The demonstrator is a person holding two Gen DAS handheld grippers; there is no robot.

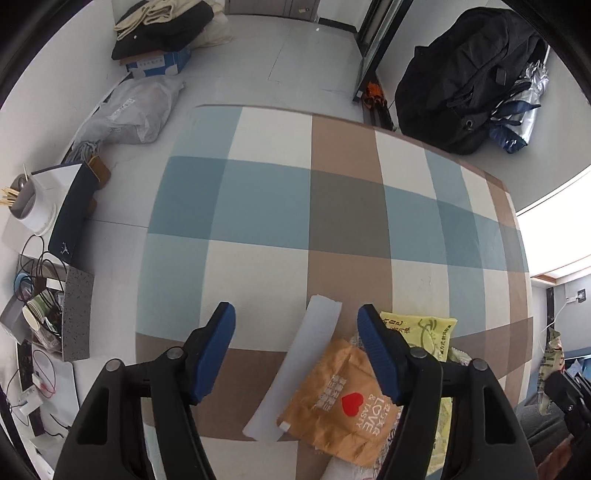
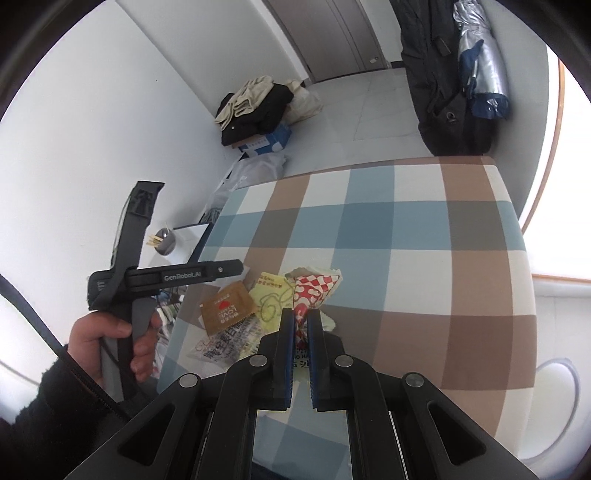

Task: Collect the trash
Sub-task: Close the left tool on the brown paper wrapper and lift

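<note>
Trash lies on a checked tablecloth (image 1: 332, 206). In the left wrist view my left gripper (image 1: 297, 317) is open above a white strip (image 1: 295, 369) and a brown wrapper with a red heart (image 1: 343, 398); a yellow wrapper (image 1: 424, 328) lies behind its right finger. In the right wrist view my right gripper (image 2: 301, 314) is shut on a red-and-white checked paper wrapper (image 2: 314, 291), held just above the cloth. The brown wrapper (image 2: 227, 308), the yellow wrapper (image 2: 271, 295) and a clear printed wrapper (image 2: 221, 350) lie to its left. The left tool's body (image 2: 166, 277) is seen in a hand.
A side table at left holds a toothpick holder (image 1: 26, 203), a dark folder (image 1: 74, 206), cables and paper cups (image 1: 33, 317). On the floor are a plastic bag (image 1: 129, 110), a pile of clothes on a box (image 1: 162, 33) and a black bag (image 1: 469, 81).
</note>
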